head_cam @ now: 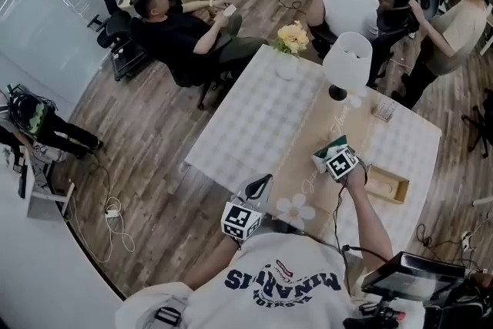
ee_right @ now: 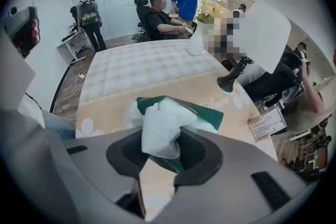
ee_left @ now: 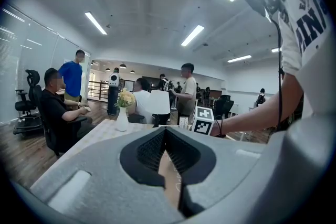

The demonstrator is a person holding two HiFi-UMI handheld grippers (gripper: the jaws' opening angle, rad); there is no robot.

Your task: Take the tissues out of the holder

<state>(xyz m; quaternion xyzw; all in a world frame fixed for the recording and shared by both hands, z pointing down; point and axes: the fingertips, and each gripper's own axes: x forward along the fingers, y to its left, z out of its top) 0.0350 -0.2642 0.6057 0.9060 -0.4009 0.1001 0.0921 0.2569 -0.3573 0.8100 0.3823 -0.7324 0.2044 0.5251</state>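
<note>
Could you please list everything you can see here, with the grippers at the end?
Table: one, white checked cloth, centre.
Runner: one, beige, along the table.
Lamp: one, white shade, at the runner's far end.
Vase: one, white with yellow flowers, far table edge.
Holder: one, wooden, table's right side.
Tissue pack: one, green and white, over the runner.
People: several, around the far side.
Left gripper: one, grey, shut, near table edge.
Right gripper: one, grey, shut on the tissue pack.
</note>
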